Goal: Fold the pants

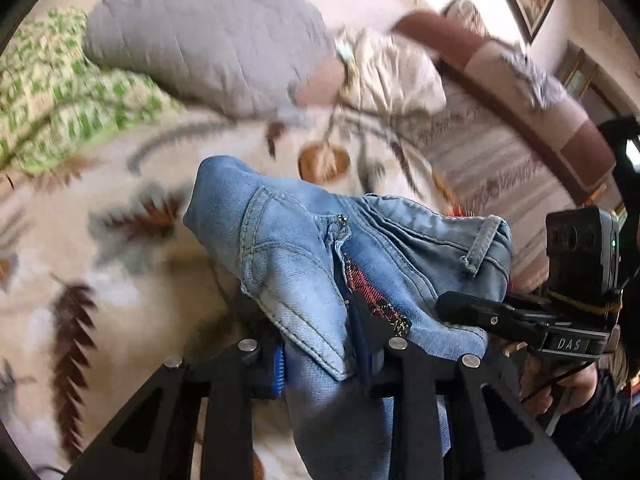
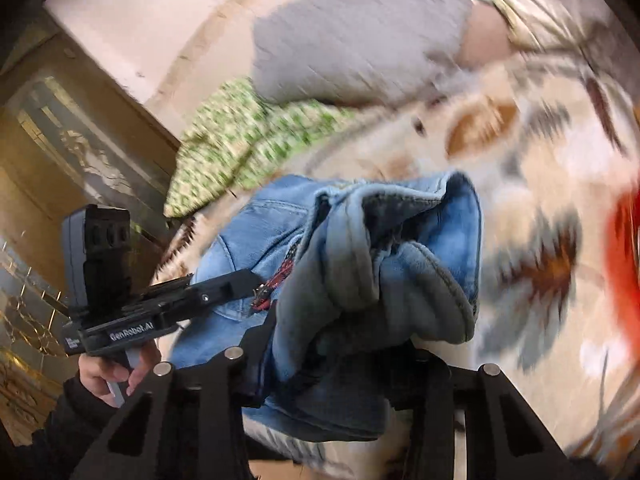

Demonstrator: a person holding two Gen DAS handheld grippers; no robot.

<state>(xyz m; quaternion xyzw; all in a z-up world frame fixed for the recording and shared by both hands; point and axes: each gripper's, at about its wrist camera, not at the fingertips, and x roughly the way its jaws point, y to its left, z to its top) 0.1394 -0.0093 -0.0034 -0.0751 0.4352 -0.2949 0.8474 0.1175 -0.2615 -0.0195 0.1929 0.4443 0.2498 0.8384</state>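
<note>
Light blue jeans (image 1: 304,264) hang bunched between both grippers above a bed with a leaf-patterned cover. My left gripper (image 1: 326,364) is shut on the denim near the zipper, with red plaid lining showing. My right gripper (image 2: 332,360) is shut on the waistband fabric of the jeans (image 2: 360,264). In the left wrist view the right gripper (image 1: 452,308) pinches the jeans at the right. In the right wrist view the left gripper (image 2: 244,280) pinches them at the left. The two grippers are close together.
A grey quilted pillow (image 1: 208,36) and a green patterned cloth (image 1: 60,92) lie at the head of the bed. A beige pillow (image 1: 396,76) and the brown headboard (image 1: 520,92) are to the right. A red item (image 2: 624,264) is at the right edge.
</note>
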